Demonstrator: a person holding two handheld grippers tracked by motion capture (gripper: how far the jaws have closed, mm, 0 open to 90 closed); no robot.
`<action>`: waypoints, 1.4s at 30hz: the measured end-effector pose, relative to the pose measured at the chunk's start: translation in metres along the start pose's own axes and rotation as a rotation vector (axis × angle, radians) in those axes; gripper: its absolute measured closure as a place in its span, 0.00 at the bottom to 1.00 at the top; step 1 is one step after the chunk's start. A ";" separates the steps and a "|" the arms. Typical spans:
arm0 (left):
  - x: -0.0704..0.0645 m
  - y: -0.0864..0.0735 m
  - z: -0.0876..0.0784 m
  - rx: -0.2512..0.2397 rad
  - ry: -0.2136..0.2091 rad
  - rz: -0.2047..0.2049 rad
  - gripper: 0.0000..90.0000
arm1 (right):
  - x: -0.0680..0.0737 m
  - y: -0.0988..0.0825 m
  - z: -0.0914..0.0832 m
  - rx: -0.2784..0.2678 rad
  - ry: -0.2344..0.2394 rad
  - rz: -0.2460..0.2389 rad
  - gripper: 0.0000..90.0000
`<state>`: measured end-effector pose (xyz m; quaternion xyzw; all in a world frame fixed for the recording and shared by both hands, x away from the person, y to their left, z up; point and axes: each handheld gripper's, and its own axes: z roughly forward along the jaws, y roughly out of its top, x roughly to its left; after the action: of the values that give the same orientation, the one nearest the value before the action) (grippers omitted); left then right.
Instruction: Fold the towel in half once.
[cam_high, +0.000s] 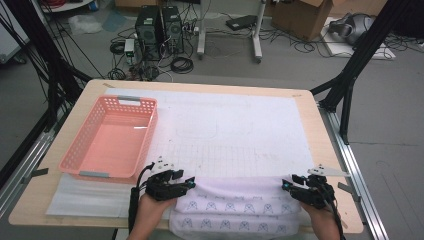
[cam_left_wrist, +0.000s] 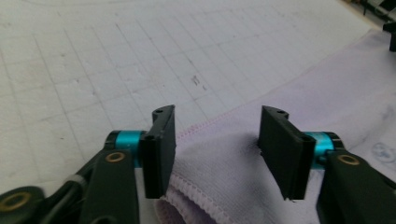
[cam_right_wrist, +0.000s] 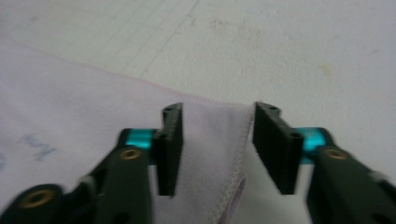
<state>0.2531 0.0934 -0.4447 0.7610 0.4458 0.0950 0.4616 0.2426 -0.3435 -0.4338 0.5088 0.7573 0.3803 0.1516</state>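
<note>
**Letting go of a folded cloth at the near edge of the table**

Looking down from the high view, a pale lilac towel (cam_high: 239, 207) with a printed pattern lies folded along the near edge of the table (cam_high: 320, 120), on a white gridded mat (cam_high: 235, 125). The left gripper (cam_high: 190, 184) sits at the fold's far left corner and the right gripper (cam_high: 286, 184) at its far right corner, a placement that suits laying a fold down square, one tool to each corner. To the left stands a pink basket (cam_high: 80, 150), slotted along its walls, with nothing in it; it rests partly on a clear plastic sheet (cam_high: 85, 197), close beside the left gripper but apart from the towel.

In the left gripper view the jaws stand partly open, with the stitched corner of the towel lying between them, untouched by either pad. Nothing is held.

In the right gripper view the jaws also stand partly open, straddling the hemmed corner, which lies slack on the mat. The pads are clear of the cloth, so I judge the fold released and resting under its own weight.
</note>
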 end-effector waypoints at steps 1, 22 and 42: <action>-0.002 -0.002 0.001 0.007 0.007 0.019 0.76 | -0.001 0.000 0.002 0.005 0.005 -0.007 0.84; -0.015 -0.021 -0.055 -0.102 -0.098 0.094 0.94 | 0.011 -0.025 -0.054 -0.087 0.126 -0.130 0.97; 0.013 -0.018 -0.029 -0.049 0.042 0.008 0.50 | 0.001 -0.026 -0.010 0.009 -0.010 -0.086 0.55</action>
<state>0.2335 0.1242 -0.4465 0.7492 0.4498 0.1239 0.4701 0.2189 -0.3521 -0.4464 0.4785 0.7793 0.3675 0.1694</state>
